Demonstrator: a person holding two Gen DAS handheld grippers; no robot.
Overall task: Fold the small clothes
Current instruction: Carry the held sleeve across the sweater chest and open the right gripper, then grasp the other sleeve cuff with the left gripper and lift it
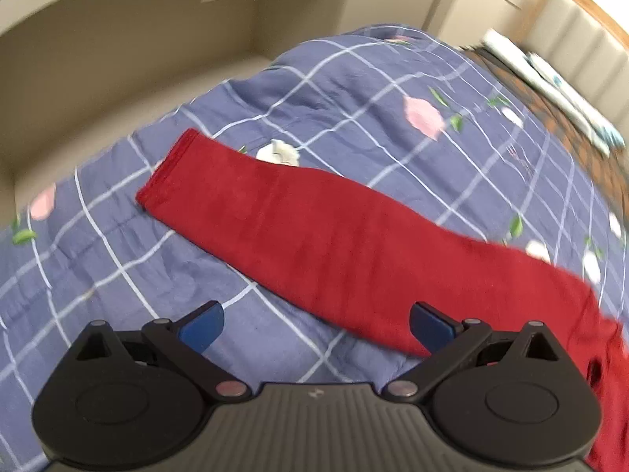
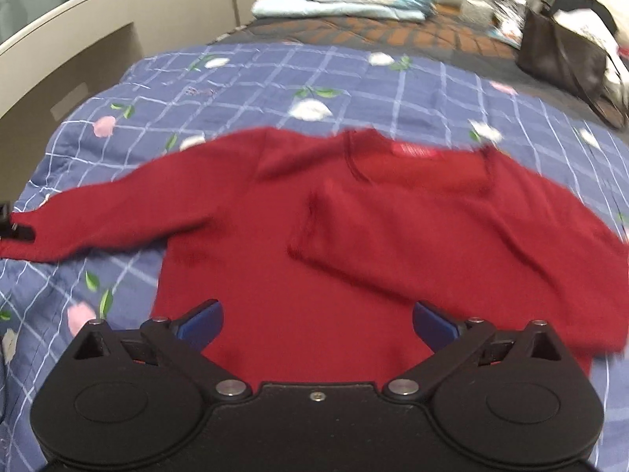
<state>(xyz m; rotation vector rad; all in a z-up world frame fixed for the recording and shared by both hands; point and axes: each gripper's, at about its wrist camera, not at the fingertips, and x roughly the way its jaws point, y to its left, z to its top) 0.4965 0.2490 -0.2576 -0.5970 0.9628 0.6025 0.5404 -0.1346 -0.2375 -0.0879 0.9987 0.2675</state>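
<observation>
1. Left tool – jaws spread wide, nothing gripped; it hangs above the bed, with the lower edge of the outstretched sleeve just ahead of the right blue pad.
2. Right tool – likewise released, empty, poised over the lower body of the red sweater.
3. The sweater is laid flat on the blue checked floral quilt, neck end away from the right tool. One sleeve is already folded across the chest; the other is stretched out straight toward the left side, its cuff lying flat on the quilt.
4. Handling, as judged: soft fleecy knit, light, limp – it will drape and sag when lifted, and no breakage is to be feared. The quilt under it is soft too, so a deep pinch may catch bedding along with the sweater.
5. Where hold is best taken: the ribbed cuff, thicker and easier to pinch, so the outstretched sleeve can be carried over the body; the hem corners would suit the later fold.
6. Farther off, pillows and a dark bag are seen on the bed – well apart from the sweater.
</observation>
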